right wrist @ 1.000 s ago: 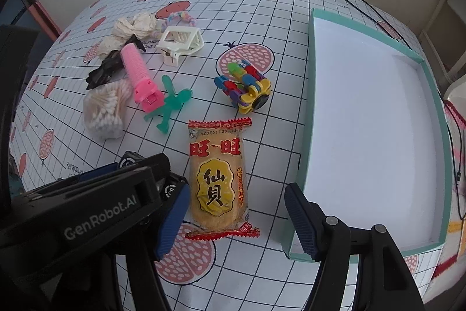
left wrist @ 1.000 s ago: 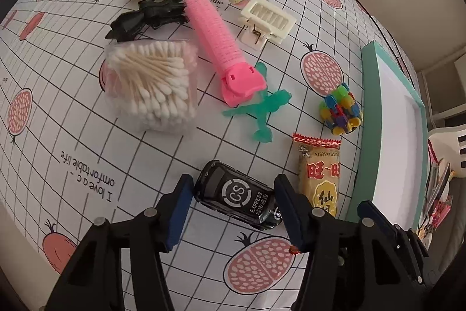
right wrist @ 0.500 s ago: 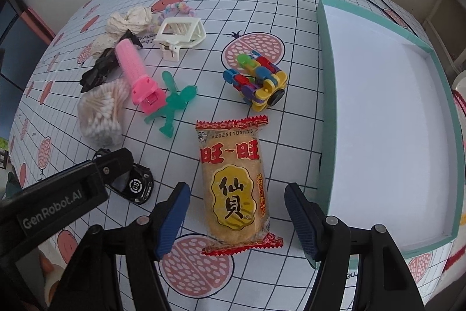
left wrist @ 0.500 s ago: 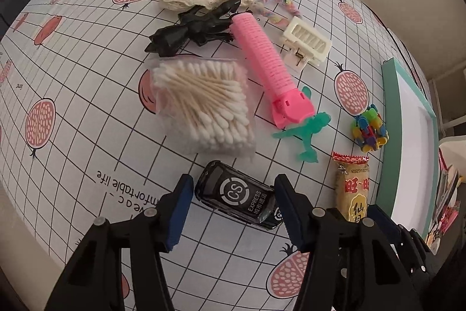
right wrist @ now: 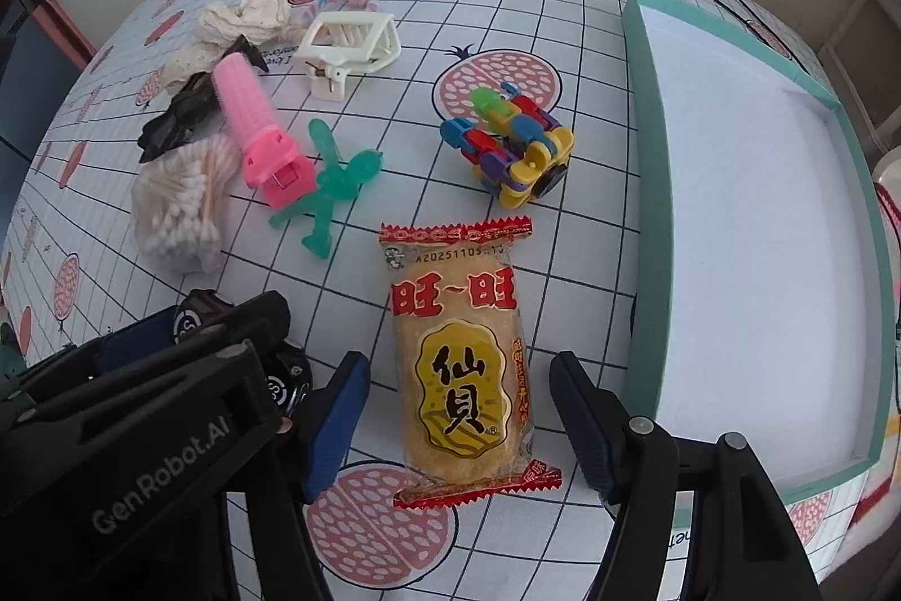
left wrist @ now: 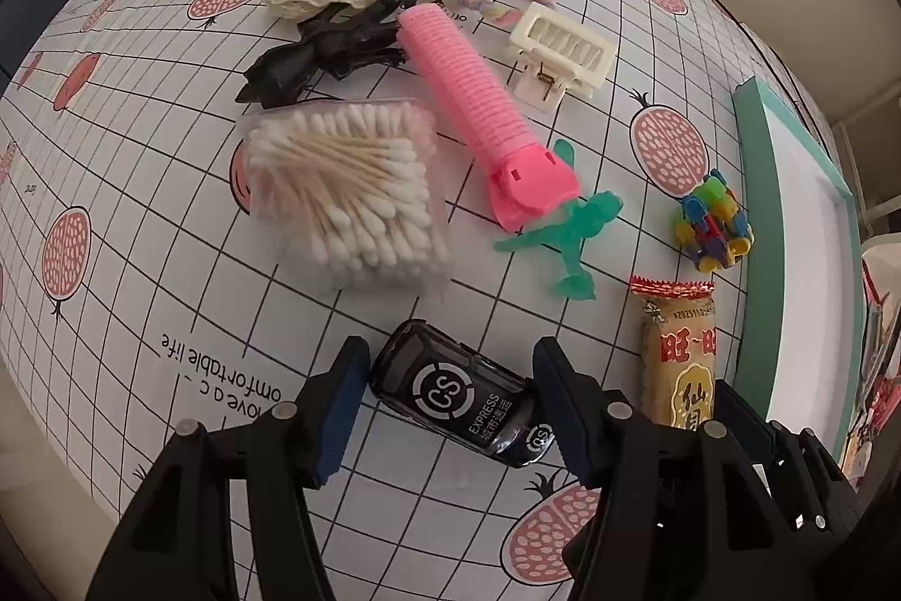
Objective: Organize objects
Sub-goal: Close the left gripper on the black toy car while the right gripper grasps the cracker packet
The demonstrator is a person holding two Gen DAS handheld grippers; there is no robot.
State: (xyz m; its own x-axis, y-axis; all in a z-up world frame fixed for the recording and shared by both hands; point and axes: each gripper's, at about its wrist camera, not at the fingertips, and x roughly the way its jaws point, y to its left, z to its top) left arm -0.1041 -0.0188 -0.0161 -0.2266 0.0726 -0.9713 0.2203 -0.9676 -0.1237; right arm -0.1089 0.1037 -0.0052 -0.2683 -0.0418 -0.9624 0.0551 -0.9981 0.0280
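Two hand-held tongs hover low over a counter (right wrist: 574, 54) covered in a grid-patterned cloth printed with pink fruit. The left tongs (left wrist: 450, 409) are spread, their blue pads on either side of a small black toy car (left wrist: 459, 395) that lies slantwise between them; whether the pads touch it cannot be told. The car's roof reads "CS" in a ring and "EXPRESS" with small Chinese characters. It looks hard, glossy and light, likely to roll or slip, so a squeeze across its sides should suit best. The right tongs (right wrist: 459, 423) are also spread, astride the lower half of a snack packet (right wrist: 462, 364) printed with large red and black Chinese characters and a date code at the top. The packet looks light and crinkly, its cracker brittle, so a gentle pinch across the middle seems wise. At 3 o'clock from the packet sits an empty teal-rimmed tray (right wrist: 647, 206). At 12 o'clock lies a multicoloured block toy (right wrist: 509, 147); towards 10 o'clock, a green figure (right wrist: 329, 195), a pink hair roller (right wrist: 256, 128) and a bag of cotton swabs (right wrist: 180, 201). The cloth reads "comfortable life".
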